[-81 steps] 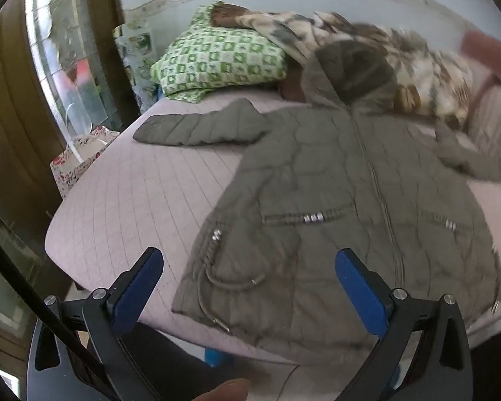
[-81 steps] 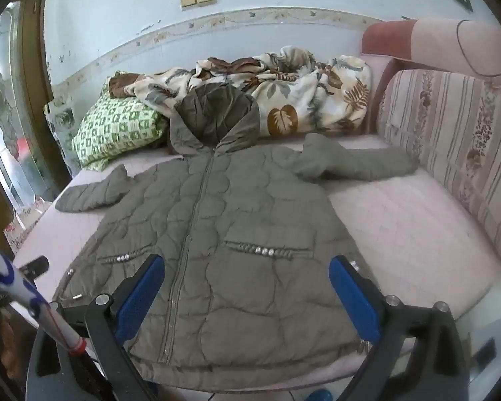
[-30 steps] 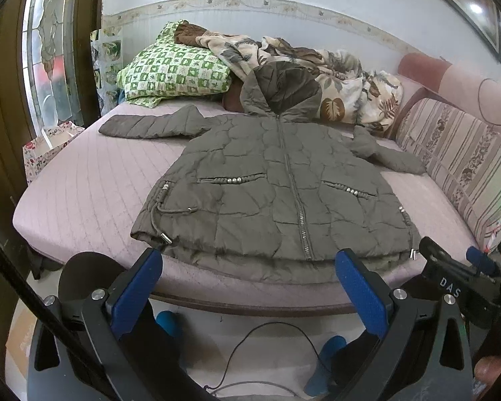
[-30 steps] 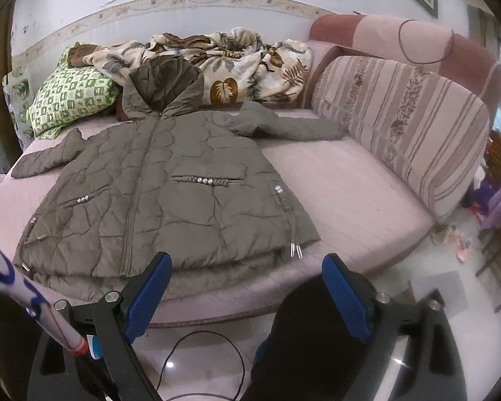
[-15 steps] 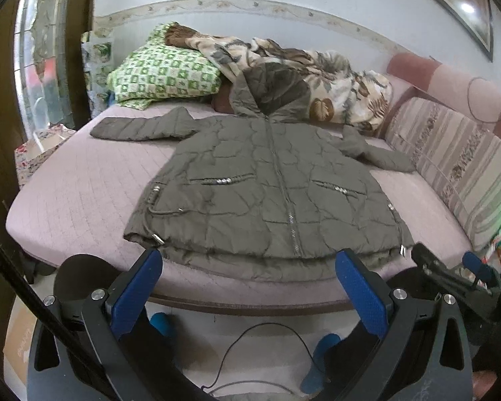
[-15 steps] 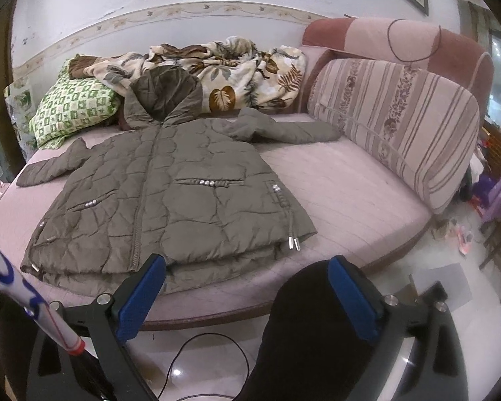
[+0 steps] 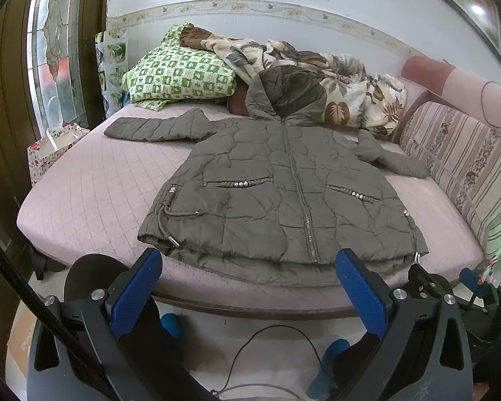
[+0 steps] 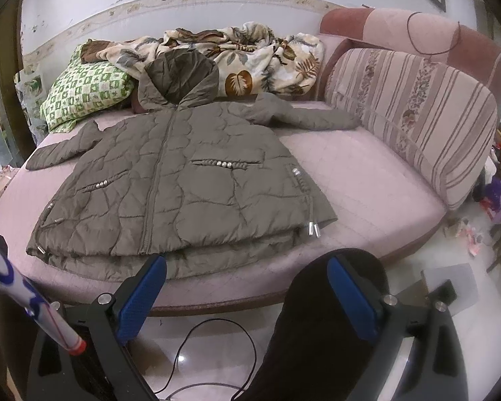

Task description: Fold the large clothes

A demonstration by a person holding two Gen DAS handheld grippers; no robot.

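Observation:
An olive quilted hooded jacket (image 7: pixel 277 187) (image 8: pixel 170 180) lies flat, front up and zipped, on the pink bed (image 7: pixel 93 193) (image 8: pixel 360 173). Both sleeves are spread sideways and the hood rests against the bedding at the back. My left gripper (image 7: pixel 247 287) hangs open in front of the bed's near edge, below the jacket's hem, holding nothing. My right gripper (image 8: pixel 247 290) is open too, also short of the hem and off the bed. A person's dark trouser leg (image 8: pixel 317 330) stands between its fingers.
A green checked pillow (image 7: pixel 180 77) and a leaf-print blanket (image 7: pixel 334 80) lie at the bed's head. A striped sofa back (image 8: pixel 414 117) borders the right side. A black cable (image 8: pixel 213 357) runs on the tiled floor. A gift bag (image 7: pixel 53 147) stands at the left.
Both grippers pulled back from over the jacket to in front of the bed, then came slightly closer and higher in the last half second. The jacket has not moved.

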